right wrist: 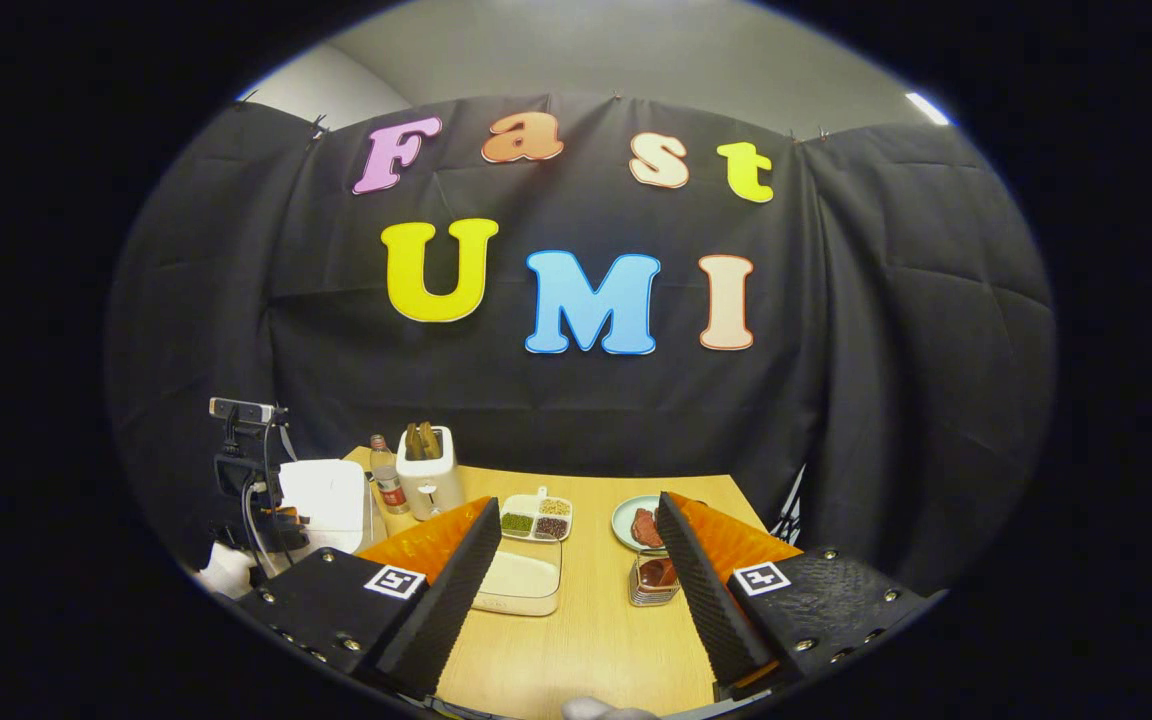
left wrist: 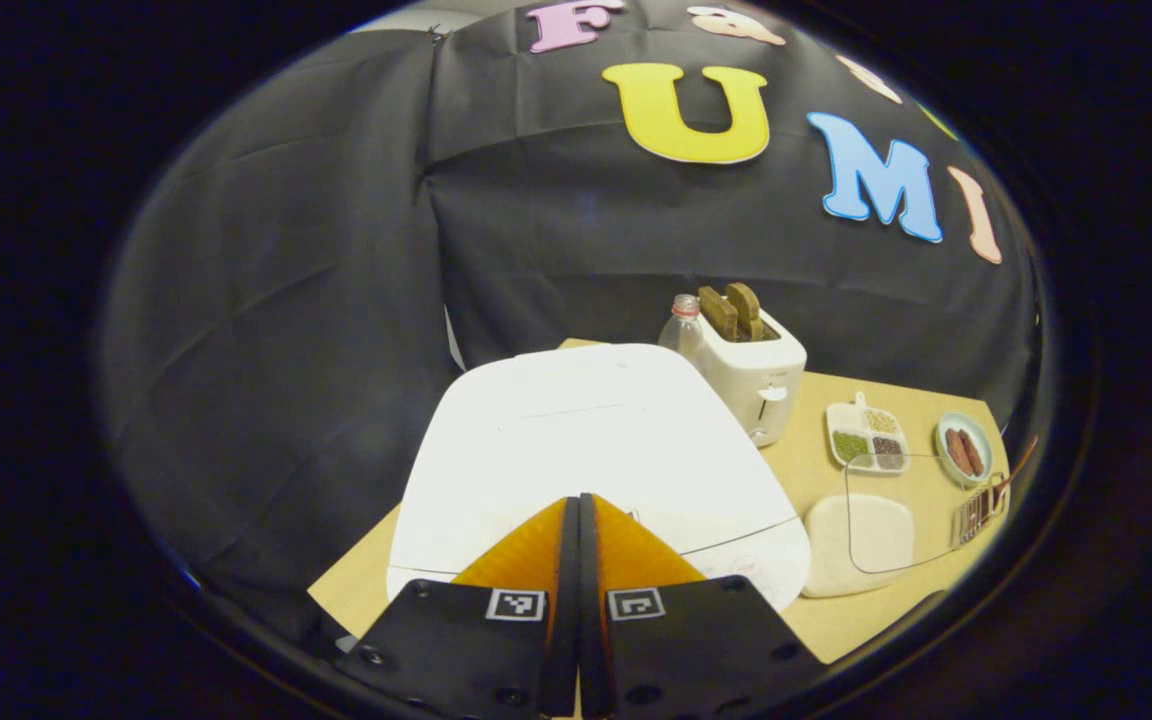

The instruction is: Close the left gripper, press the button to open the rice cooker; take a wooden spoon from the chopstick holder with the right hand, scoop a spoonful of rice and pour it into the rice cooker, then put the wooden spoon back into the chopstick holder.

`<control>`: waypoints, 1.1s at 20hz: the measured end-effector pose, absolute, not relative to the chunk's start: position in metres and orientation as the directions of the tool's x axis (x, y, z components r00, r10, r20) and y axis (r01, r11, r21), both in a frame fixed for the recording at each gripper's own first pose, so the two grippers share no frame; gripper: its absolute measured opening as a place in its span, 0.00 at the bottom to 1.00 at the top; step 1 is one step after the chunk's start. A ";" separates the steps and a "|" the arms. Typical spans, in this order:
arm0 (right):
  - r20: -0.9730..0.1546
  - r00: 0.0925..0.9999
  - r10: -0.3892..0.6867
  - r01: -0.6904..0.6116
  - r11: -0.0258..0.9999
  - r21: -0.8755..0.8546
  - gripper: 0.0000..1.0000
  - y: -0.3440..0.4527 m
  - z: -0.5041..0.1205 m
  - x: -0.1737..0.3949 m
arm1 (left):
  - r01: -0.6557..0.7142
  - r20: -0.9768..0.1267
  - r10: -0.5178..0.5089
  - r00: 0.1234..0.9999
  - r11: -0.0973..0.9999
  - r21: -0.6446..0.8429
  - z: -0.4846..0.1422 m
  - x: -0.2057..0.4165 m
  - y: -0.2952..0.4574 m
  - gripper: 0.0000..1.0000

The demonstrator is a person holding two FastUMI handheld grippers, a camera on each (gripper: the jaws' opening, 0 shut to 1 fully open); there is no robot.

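Note:
The white rice cooker (left wrist: 586,430) stands with its lid down, just beyond my left gripper (left wrist: 573,502), whose fingers are pressed together with nothing between them, tips over the lid's front part. A faint round button (left wrist: 744,567) shows on the cooker's front right. In the right gripper view the rice cooker (right wrist: 328,492) sits at the table's left with the left gripper (right wrist: 281,518) over it. My right gripper (right wrist: 577,502) hangs open and empty above the table's near side. Ahead of it lie the rice container (right wrist: 521,580) and the metal chopstick holder (right wrist: 654,580).
A toaster (left wrist: 751,375) with two slices and a plastic bottle (left wrist: 683,325) stand behind the cooker. A divided dish of grains (left wrist: 868,437) and a plate of sausages (left wrist: 963,450) lie farther right, beside the rice container (left wrist: 861,530) and chopstick holder (left wrist: 976,510). A gloved hand (right wrist: 226,570) holds the left gripper.

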State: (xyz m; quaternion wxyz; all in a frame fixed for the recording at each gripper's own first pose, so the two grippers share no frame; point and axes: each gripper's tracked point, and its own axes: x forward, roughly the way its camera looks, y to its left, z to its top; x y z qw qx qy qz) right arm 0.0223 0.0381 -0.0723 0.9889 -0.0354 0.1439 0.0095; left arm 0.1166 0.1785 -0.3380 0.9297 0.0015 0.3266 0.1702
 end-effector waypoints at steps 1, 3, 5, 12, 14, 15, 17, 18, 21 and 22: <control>-0.287 0.958 0.017 -0.036 0.997 -0.063 0.96 0.041 -0.072 0.023 | -0.324 -0.643 0.310 0.700 0.941 0.100 -0.344 0.113 0.176 0.10; -0.290 0.957 0.026 -0.045 0.997 -0.059 0.96 0.042 -0.073 0.024 | -0.320 -0.649 0.306 0.696 0.942 0.101 -0.344 0.113 0.175 0.09; -0.286 0.958 0.031 -0.047 0.998 -0.052 0.96 0.043 -0.073 0.025 | -0.306 -0.642 0.313 0.700 0.944 0.127 -0.344 0.113 0.176 0.10; -0.284 0.959 0.023 -0.036 0.999 -0.040 0.96 0.035 -0.081 0.021 | -0.300 -0.236 0.355 0.905 0.924 0.237 -0.230 0.137 0.171 0.09; -0.247 0.969 0.019 -0.028 0.999 -0.032 0.96 0.032 -0.076 0.019 | -0.282 -0.091 0.308 0.947 0.933 0.224 -0.164 0.128 0.152 0.09; -0.227 0.974 0.011 -0.019 0.999 -0.033 0.96 0.029 -0.073 0.019 | -0.275 -0.045 0.290 0.956 0.939 0.207 -0.135 0.122 0.142 0.09; -0.197 0.980 -0.001 -0.006 0.999 -0.034 0.96 0.025 -0.066 0.018 | -0.242 0.018 0.242 0.970 0.957 0.161 -0.094 0.106 0.124 0.09; -0.183 0.983 -0.007 0.000 0.999 -0.035 0.96 0.023 -0.062 0.019 | -0.231 0.035 0.229 0.973 0.962 0.144 -0.082 0.101 0.119 0.10; -0.155 0.988 -0.029 0.023 0.999 -0.041 0.96 0.016 -0.060 0.018 | -0.182 0.014 0.181 0.983 0.980 0.081 -0.073 0.085 0.100 0.10; -0.148 0.988 -0.035 0.029 0.999 -0.041 0.96 0.014 -0.060 0.017 | -0.167 -0.006 0.167 0.986 0.984 0.063 -0.076 0.078 0.096 0.10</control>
